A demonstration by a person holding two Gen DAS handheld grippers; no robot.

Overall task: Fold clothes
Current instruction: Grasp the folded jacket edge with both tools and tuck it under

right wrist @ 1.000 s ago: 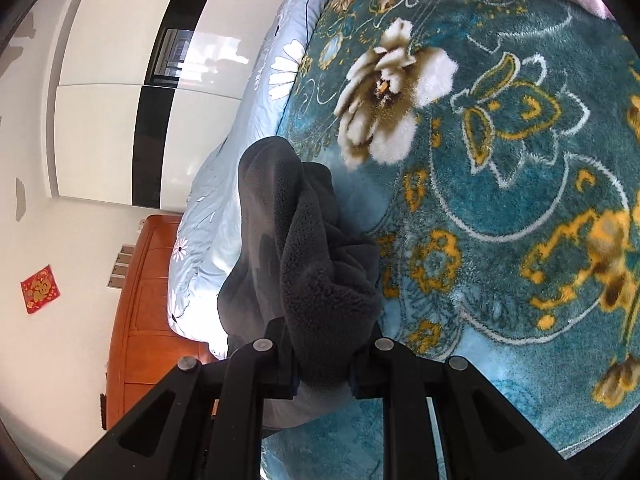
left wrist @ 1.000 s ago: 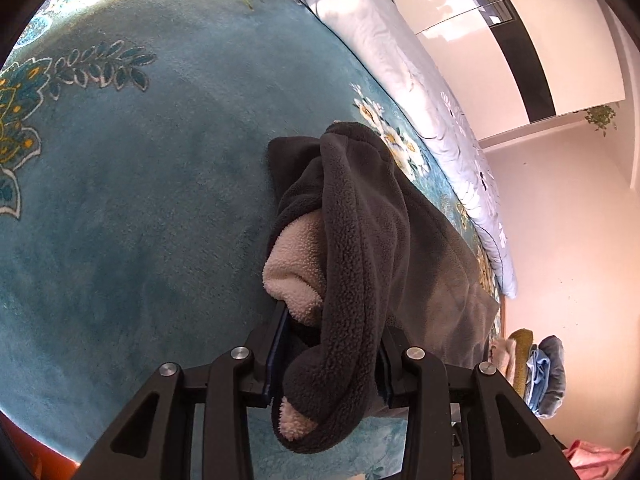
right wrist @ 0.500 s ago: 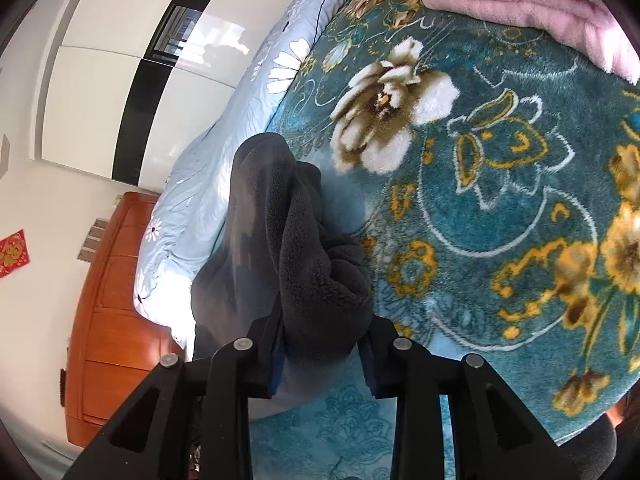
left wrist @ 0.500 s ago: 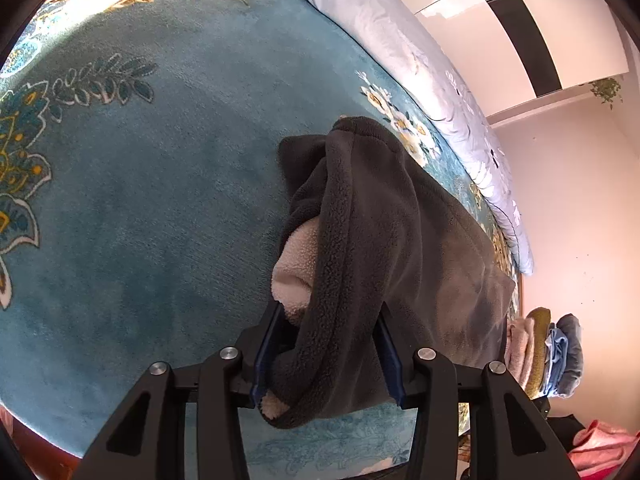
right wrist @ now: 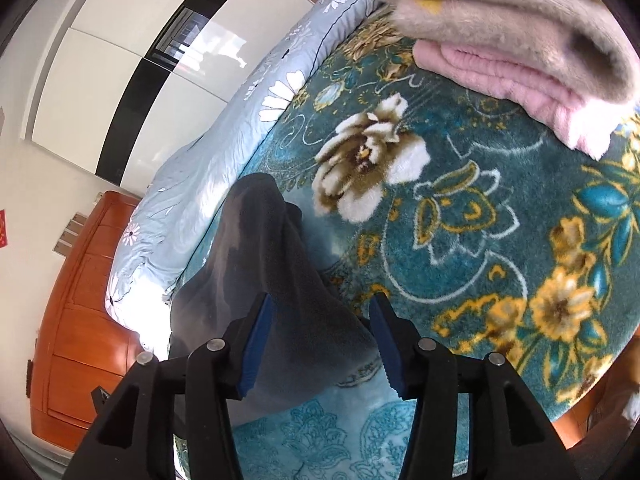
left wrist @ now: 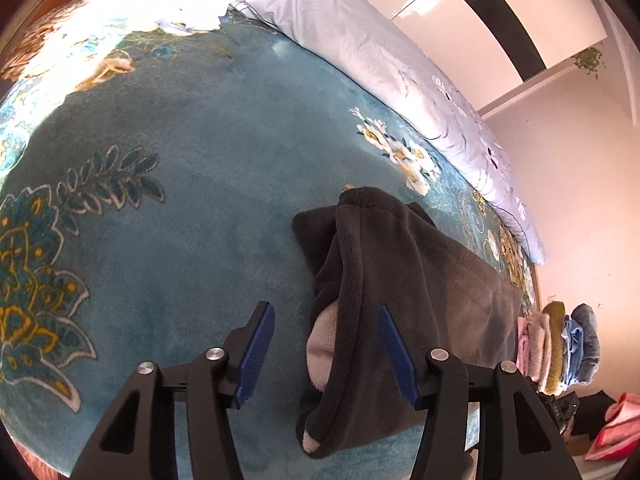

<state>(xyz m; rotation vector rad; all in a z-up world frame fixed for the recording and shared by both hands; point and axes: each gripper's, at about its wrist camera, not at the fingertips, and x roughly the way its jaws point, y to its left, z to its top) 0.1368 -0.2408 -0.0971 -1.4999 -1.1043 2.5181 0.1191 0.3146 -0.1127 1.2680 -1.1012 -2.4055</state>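
Observation:
A dark grey fleece garment [left wrist: 400,280] with a cream lining lies on the teal floral blanket [left wrist: 180,200]. Its folded edge lies between the spread blue pads of my left gripper [left wrist: 326,350], which is open and holds nothing. In the right wrist view the same garment [right wrist: 272,272] lies flat, one end between the spread pads of my right gripper [right wrist: 318,346], which is also open.
A pale blue floral duvet [left wrist: 400,80] runs along the far side of the blanket. A stack of folded clothes [left wrist: 560,348] sits at the right; its pink and beige layers [right wrist: 520,56] show close by. An orange wooden cabinet [right wrist: 80,320] stands beyond the bed.
Both grippers were shut on the garment and have opened, letting it drop onto the blanket. Both have pulled back a little.

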